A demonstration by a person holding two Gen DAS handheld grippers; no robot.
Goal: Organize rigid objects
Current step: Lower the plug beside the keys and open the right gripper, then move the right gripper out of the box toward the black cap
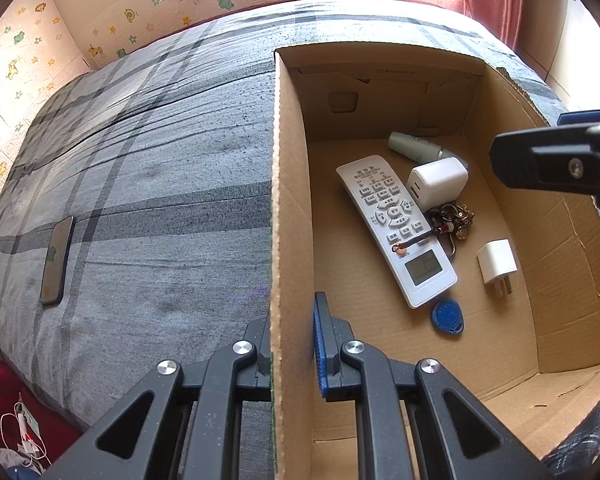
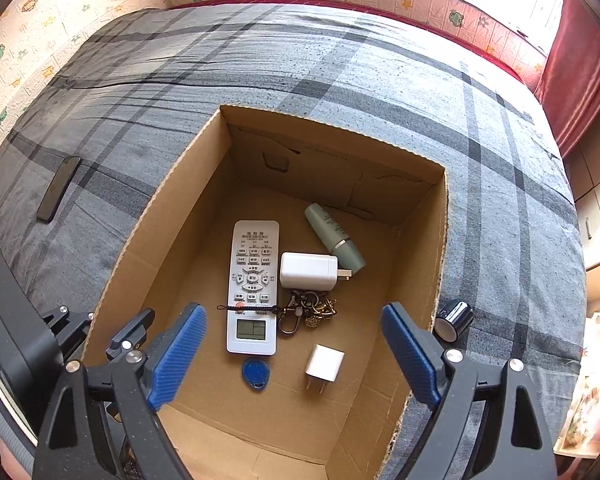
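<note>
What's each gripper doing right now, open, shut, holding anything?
Left gripper: jaws straddle the cardboard box wall, apparently shut on it.
Right gripper: open, empty, above the box.

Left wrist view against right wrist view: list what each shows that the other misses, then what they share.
Only the left wrist view shows the left tongs straddling the cardboard box's wall, one finger outside and one inside, and white cables on the floor.

Only the right wrist view shows the dark tape roll on the bedspread beside the box, and the right tongs spread wide and empty above it.

Both show the remote, the large white charger, the small white plug, the keys, the blue tag, the green tube and the phone.
</note>
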